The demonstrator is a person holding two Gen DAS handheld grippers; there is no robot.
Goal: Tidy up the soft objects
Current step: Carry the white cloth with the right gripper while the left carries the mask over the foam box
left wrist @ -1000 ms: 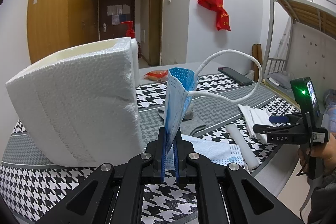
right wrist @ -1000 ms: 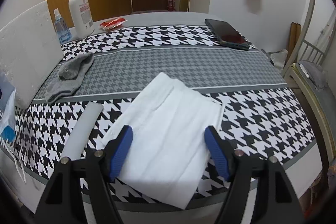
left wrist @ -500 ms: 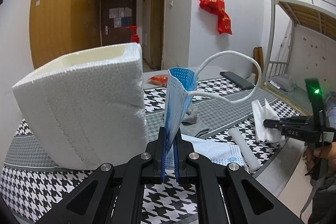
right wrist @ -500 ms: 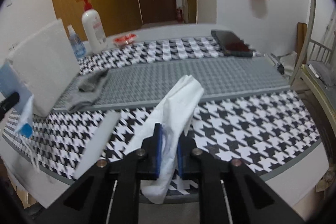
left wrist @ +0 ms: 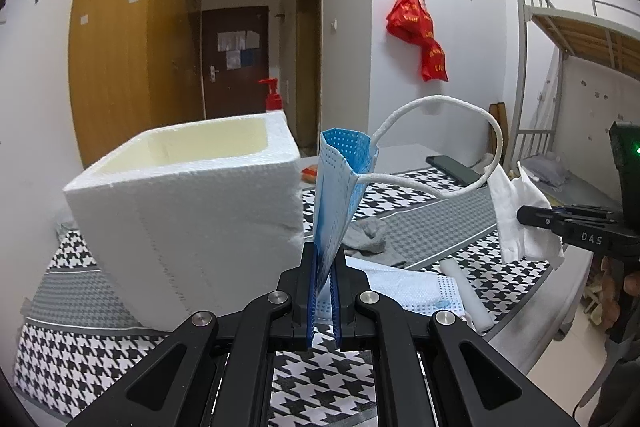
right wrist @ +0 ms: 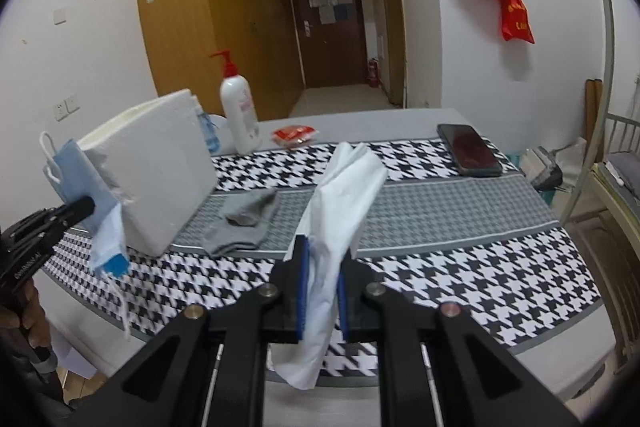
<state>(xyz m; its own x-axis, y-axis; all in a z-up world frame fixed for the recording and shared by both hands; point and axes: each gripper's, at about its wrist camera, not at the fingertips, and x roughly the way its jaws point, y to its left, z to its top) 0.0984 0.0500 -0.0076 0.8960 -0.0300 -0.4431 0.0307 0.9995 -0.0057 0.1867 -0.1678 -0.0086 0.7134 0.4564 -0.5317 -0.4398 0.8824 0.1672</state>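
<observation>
The left tongs [left wrist: 323, 291] are gripping a blue mask [left wrist: 338, 187] upright between their pads, its white ear loop [left wrist: 460, 147] arching out to the right. The mask is hanging in the air just beside the open foam box [left wrist: 192, 211], which is sitting on the houndstooth worktop [left wrist: 80, 355]. The right tongs [right wrist: 322, 291] are pinching a white cloth [right wrist: 340, 219], holding it clear of the worktop, with its lower end drooping below the pads and its upper end standing above them. A grey sock [right wrist: 244, 223] is lying crumpled on the grey band of the worktop, near the box. Another mask [left wrist: 412, 287] is lying flat on the worktop just behind the left tongs, with a white roll [left wrist: 466, 299] beside it. A pump bottle [right wrist: 238, 111] is standing behind the box, and a red packet [right wrist: 294, 135] is lying to its right. A phone [right wrist: 468, 149] is resting near the far right edge.
</observation>
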